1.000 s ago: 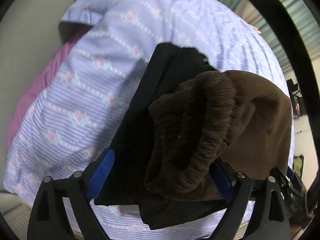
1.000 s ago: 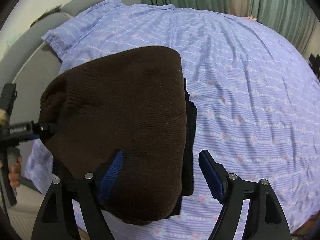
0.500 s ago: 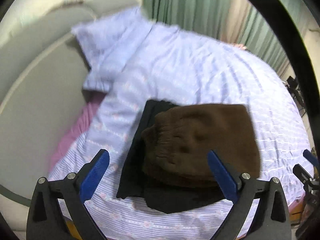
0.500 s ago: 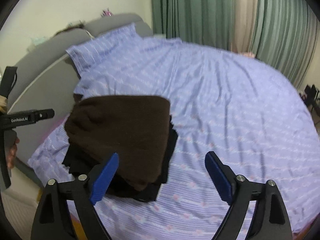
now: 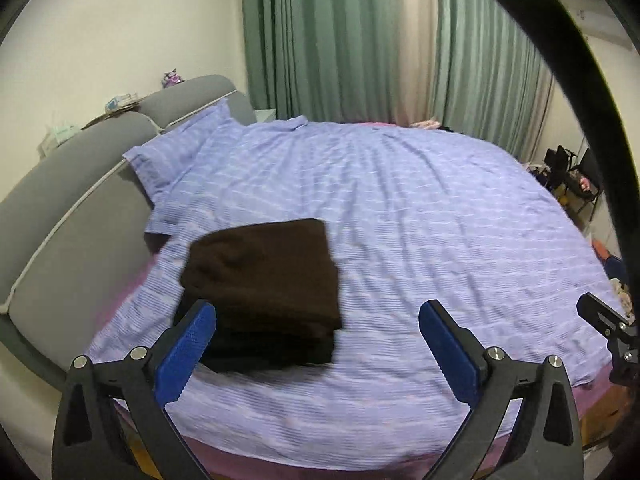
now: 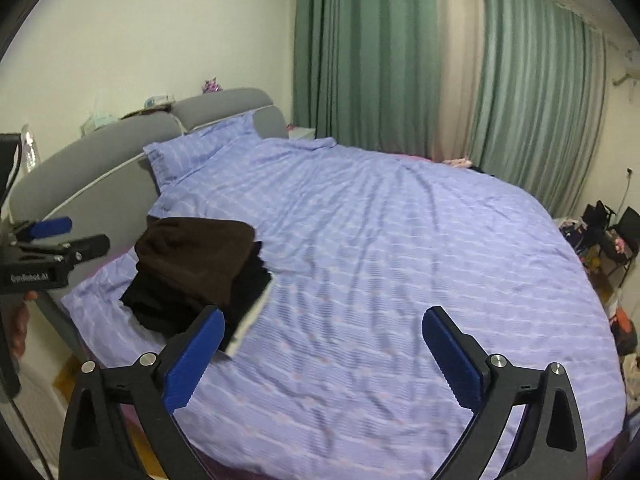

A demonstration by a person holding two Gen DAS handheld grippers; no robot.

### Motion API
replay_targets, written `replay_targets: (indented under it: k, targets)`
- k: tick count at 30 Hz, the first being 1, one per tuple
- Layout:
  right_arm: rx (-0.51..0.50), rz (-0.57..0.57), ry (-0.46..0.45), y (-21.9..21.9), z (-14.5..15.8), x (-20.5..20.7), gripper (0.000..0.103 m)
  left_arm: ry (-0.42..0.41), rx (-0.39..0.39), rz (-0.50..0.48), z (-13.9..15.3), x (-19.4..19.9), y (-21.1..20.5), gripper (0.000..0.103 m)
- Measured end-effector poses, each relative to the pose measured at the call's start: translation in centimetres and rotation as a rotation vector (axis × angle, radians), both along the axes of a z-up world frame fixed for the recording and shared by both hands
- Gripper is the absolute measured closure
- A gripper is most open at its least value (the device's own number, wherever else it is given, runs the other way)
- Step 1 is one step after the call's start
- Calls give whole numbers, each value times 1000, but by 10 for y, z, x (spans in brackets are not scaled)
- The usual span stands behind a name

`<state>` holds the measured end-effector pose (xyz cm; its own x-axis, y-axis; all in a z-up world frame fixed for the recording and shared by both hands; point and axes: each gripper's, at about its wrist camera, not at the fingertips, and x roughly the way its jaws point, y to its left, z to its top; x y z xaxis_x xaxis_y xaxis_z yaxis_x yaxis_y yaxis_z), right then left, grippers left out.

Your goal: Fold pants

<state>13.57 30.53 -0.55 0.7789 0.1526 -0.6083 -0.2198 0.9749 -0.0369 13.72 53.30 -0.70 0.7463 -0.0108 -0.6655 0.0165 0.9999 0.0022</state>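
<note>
The folded brown pants [image 5: 262,276] lie on top of a folded black garment [image 5: 276,350] near the bed's front left edge; they also show in the right wrist view [image 6: 188,258]. My left gripper [image 5: 316,344] is open and empty, held back above the bed's near edge, apart from the pile. My right gripper [image 6: 320,356] is open and empty, to the right of the pile and above the bedspread. The left gripper's side [image 6: 48,256] shows at the left edge of the right wrist view.
The round bed has a lilac striped bedspread [image 5: 420,220] and a pillow [image 5: 176,156] by the grey headboard [image 5: 60,184]. Green curtains [image 5: 320,40] hang behind. Cluttered furniture [image 5: 572,176] stands at the right, past the bed.
Both grippers have pulled back and up from the folded pants. The left gripper, close against the pile a second ago, is now well clear. The pile stays on the bed.
</note>
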Motion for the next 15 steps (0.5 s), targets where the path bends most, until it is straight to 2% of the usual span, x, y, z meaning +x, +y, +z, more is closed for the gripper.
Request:
replay_targets:
  k: [5,11,15]
  targets:
    - [17,-29,-26,-62,19,-42,3,-52,0,-28,21,-40,-75,0]
    - [23,-47,-73,-124,37,-86,3,-91,-62,-47,36,-79,-137,0]
    - [29,-64,-92,-157,46,-109,3,-117,-66,-59,44,-98,-168,0]
